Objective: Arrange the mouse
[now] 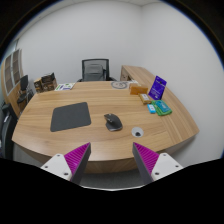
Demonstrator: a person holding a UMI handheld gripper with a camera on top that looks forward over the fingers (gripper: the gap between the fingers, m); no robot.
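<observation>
- Gripper view: items on the table's far right side [153, 98] are too small to name, possibly boxes or a tablet; shelf [20, 92] contents on the left unclear.
- Office chair [95, 70] behind the wooden table [60, 143]; nothing blocks the mouse.
- Mouse [113, 122], dark grey, lies on bare wood just right of the dark mouse pad [71, 117], not touching it.
- Gripper [110, 160] fingers spread apart, empty, hanging at the near table edge; mouse well beyond them.

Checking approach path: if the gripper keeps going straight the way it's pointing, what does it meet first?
Most likely the mouse, lying on the table just ahead of the open gripper and roughly centred between its fingers. The mouse pad sits off to the mouse's left, out of line. Depth is uncertain.
</observation>
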